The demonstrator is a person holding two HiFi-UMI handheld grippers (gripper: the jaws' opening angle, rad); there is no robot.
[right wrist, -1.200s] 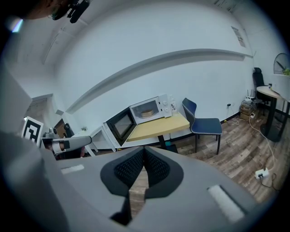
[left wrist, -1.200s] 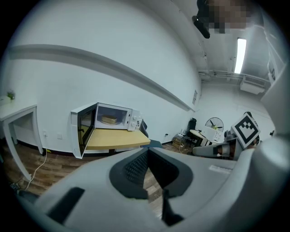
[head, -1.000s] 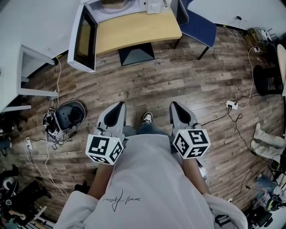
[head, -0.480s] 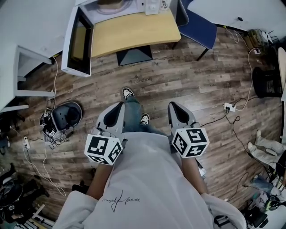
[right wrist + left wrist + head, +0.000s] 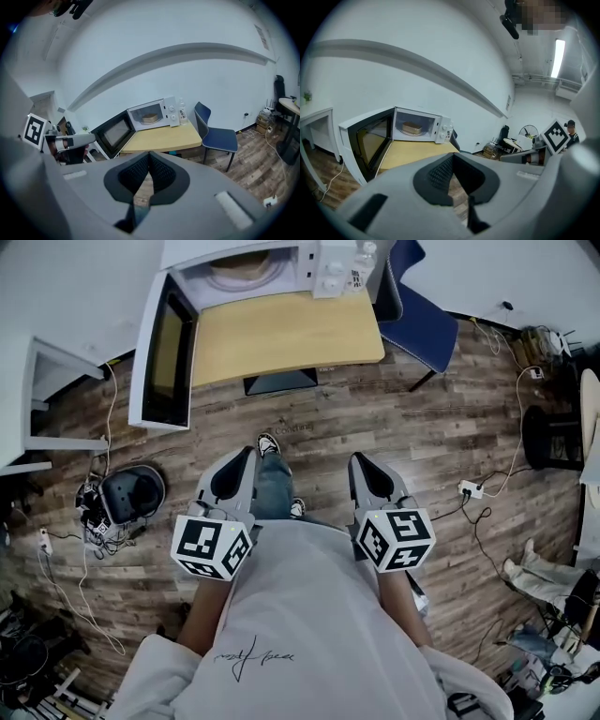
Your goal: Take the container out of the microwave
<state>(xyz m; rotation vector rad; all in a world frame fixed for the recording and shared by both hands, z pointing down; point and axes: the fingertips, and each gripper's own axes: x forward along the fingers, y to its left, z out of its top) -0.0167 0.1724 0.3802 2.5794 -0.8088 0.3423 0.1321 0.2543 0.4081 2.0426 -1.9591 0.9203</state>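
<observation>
A white microwave (image 5: 281, 263) stands on a wooden table (image 5: 281, 334) with its door (image 5: 161, 351) swung wide open to the left. Inside it sits a tan container (image 5: 412, 128), also visible in the right gripper view (image 5: 149, 118). My left gripper (image 5: 246, 460) and right gripper (image 5: 362, 463) are held side by side at waist height, well short of the table, over the wooden floor. Both point toward the microwave. Each one's jaws are shut with nothing between them, as the left gripper (image 5: 452, 159) and right gripper (image 5: 149, 157) views show.
A blue chair (image 5: 424, 315) stands at the table's right end. A white desk (image 5: 37, 399) is at the left. Cables, a power strip (image 5: 466, 488) and a dark rounded object (image 5: 127, 493) lie on the floor. The person's shoe (image 5: 268, 443) is between the grippers.
The person has stepped toward the table, one foot coming forward. The microwave and table now show more fully at the top. Both grippers stayed shut and side by side.
</observation>
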